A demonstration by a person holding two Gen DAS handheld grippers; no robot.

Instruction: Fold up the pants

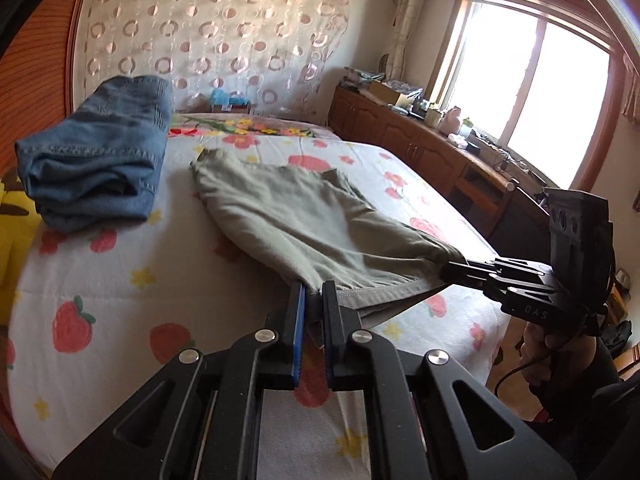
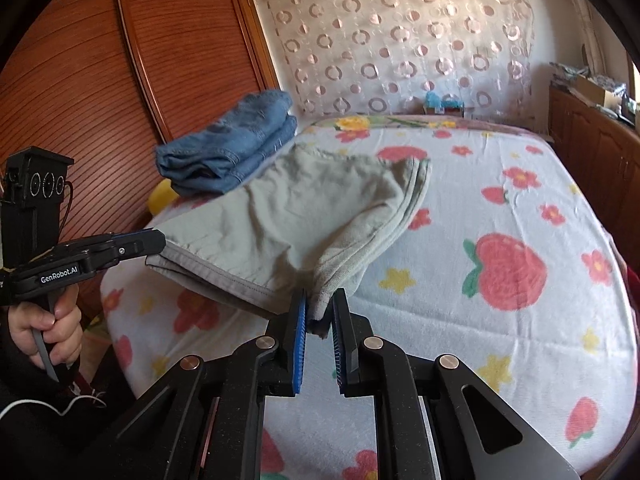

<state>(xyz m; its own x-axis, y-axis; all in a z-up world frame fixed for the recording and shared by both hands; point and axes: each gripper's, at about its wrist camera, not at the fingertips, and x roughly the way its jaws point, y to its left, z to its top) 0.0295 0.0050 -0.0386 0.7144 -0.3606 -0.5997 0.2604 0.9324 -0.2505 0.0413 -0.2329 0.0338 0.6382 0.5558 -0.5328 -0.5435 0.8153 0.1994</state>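
Note:
Grey-green pants (image 1: 304, 216) lie folded lengthways on the flowered bed sheet (image 1: 120, 280), their near hem lifted off the bed. My left gripper (image 1: 314, 300) is shut on the near left corner of that hem. My right gripper (image 1: 452, 270), seen from the side in the left wrist view, pinches the other corner. In the right wrist view the right gripper (image 2: 322, 308) is shut on a bunched corner of the pants (image 2: 320, 208), and the left gripper (image 2: 156, 242) clamps the hem at the left. The far end of the pants rests on the bed.
Folded blue jeans (image 1: 100, 160) sit on the bed's far left side, close to the pants. A wooden wardrobe (image 2: 100, 100) stands to the left, a wooden cabinet (image 1: 420, 148) with clutter under the window to the right. A person's hand (image 2: 48, 328) holds the left gripper's handle.

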